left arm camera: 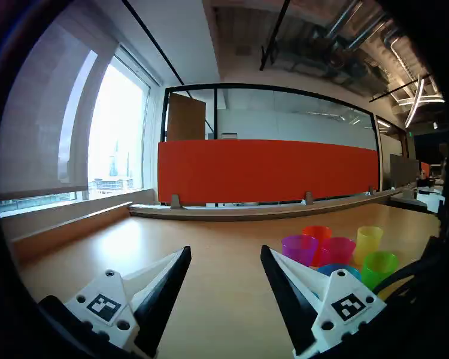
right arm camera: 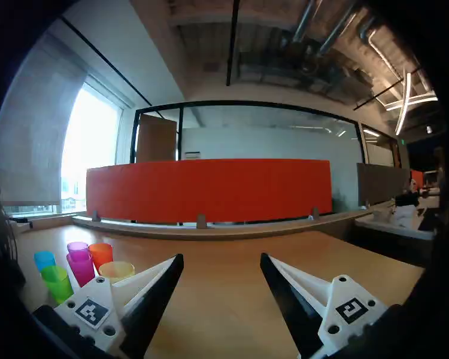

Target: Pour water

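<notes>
Cups [left arm camera: 337,250] bunched on desk [left arm camera: 224,230]; L gripper [left arm camera: 224,251], R gripper [right arm camera: 221,258] fingers spread.

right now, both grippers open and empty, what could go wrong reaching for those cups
The cups stand bunched tight on the table, so a grab at the pink cup could tip the purple cup or green cup beside it. I cannot tell which cup holds water; a knock may spill it. The left gripper and right gripper flank the same cluster and could clash.
</notes>
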